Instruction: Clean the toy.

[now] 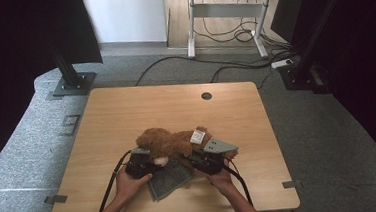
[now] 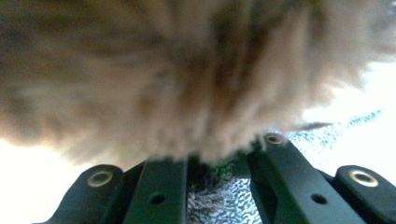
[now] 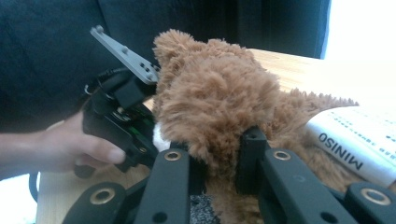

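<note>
Two grippers: both at the plush bear (image 1: 171, 141).
Left gripper (image 1: 141, 163): at the bear's 8 o'clock, fingers pinching its fur.
Bear: lying mid-surface (image 1: 126, 110), partly over a grey cloth (image 1: 170, 180).
Right gripper (image 1: 206, 160): at the bear's 4 o'clock, fingers pinching fur.

The high view looks forward and down over the whole pale wooden worktop (image 1: 126, 110) from the person's side. Both gripper views sit low, facing along their own black fingers (image 3: 254, 154), pressed close against the fluffy brown plush toy (image 1: 171, 140), which all three views share.
</note>
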The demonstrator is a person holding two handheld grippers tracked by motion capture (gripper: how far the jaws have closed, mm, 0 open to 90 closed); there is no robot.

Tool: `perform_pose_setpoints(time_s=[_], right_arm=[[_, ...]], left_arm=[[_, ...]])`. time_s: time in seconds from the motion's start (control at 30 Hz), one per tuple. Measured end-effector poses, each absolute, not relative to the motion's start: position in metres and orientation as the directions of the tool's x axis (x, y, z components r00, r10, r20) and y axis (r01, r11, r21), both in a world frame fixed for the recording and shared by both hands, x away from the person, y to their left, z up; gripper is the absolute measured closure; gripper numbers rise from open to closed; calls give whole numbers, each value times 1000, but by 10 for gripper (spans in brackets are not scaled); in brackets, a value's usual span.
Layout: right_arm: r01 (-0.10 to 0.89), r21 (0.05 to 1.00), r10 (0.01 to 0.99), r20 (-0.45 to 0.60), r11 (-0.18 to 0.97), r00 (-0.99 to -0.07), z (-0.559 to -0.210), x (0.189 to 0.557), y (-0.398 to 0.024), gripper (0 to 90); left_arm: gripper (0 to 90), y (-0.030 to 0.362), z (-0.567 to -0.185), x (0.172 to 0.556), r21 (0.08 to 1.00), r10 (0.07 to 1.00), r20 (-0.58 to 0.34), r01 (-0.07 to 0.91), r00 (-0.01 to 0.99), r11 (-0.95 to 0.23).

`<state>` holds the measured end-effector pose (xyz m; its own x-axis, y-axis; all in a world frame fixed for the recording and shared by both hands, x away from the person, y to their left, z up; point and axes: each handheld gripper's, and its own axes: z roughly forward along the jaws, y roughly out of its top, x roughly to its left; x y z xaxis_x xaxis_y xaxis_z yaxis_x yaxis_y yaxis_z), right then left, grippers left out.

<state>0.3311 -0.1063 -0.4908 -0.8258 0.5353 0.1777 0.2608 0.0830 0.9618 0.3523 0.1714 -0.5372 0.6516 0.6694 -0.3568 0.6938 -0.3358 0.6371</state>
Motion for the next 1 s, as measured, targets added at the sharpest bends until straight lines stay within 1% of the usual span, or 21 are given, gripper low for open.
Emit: perform_pose_setpoints(time_s=[0.13,0.33,0.47,0.63,0.77,0.9,1.0], right_arm=[[248,963,540,157,100,-827,-494,329,-103,775],[250,965,574,159,82,-803,-506,329,-105,776],[217,971,569,123,99,-813,-510,324,-101,777],[215,971,545,123,107,-829,-514,317,-98,779],[193,974,565,93,121,-820,-515,316,-98,779],[177,976,592,68,128,-803,-518,318,-97,779],[165,976,595,48,143,-802,-519,318,-94,779]], left_arm=[[790,180,-531,340,631,654,-370,695,660,-345],[789,195,-519,322,661,603,-372,657,706,-363],[788,200,-523,326,641,616,-401,688,679,-341],[786,200,-531,334,604,620,-433,721,654,-339],[781,207,-520,325,634,572,-430,685,698,-359],[780,224,-508,317,659,542,-463,681,702,-319],[782,240,-491,310,703,528,-464,659,711,-270]])
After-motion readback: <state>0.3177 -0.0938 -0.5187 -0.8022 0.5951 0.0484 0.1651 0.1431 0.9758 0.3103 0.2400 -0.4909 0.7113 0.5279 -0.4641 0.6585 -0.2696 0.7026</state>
